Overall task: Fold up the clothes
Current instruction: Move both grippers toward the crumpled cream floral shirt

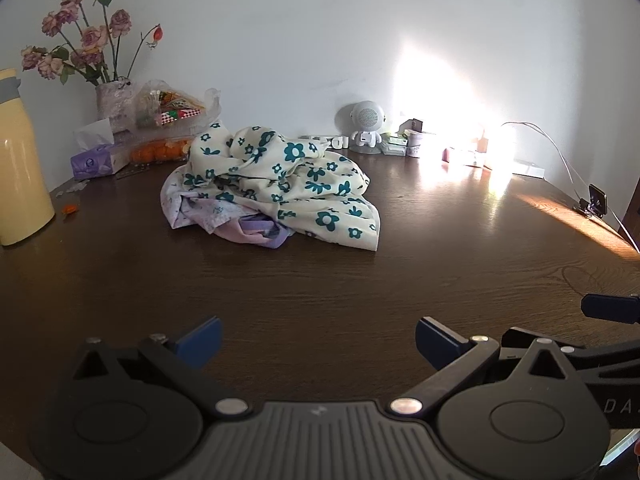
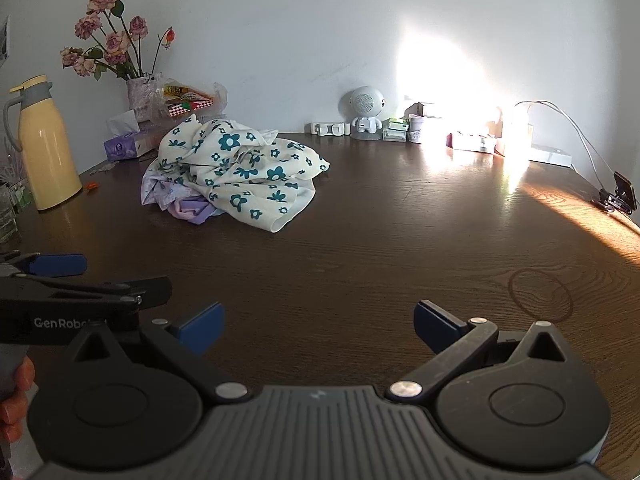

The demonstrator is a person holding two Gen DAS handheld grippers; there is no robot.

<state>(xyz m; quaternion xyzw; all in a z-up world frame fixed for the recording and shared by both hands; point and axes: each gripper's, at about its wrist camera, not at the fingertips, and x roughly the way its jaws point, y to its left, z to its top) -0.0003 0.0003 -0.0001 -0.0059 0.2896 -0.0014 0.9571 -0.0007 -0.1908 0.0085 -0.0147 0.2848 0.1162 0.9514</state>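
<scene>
We hold each hand-held gripper, left (image 1: 318, 340) and right (image 2: 318, 326), spread apart and empty above the dark wooden bench (image 1: 360, 280); the crumpled cream teal-flowered garment (image 1: 288, 176) lies beyond. Only the right view shows fingers (image 2: 16, 396).

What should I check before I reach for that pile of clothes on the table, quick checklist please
1. Left gripper open and empty: ok.
2. Right gripper open and empty: ok.
3. Bare table between grippers and clothes: ok.
4. Floral garment on top, reachable first: ok.
5. Purple garments underneath, how many: cannot tell.
6. Yellow flask apart from the pile: ok.
</scene>
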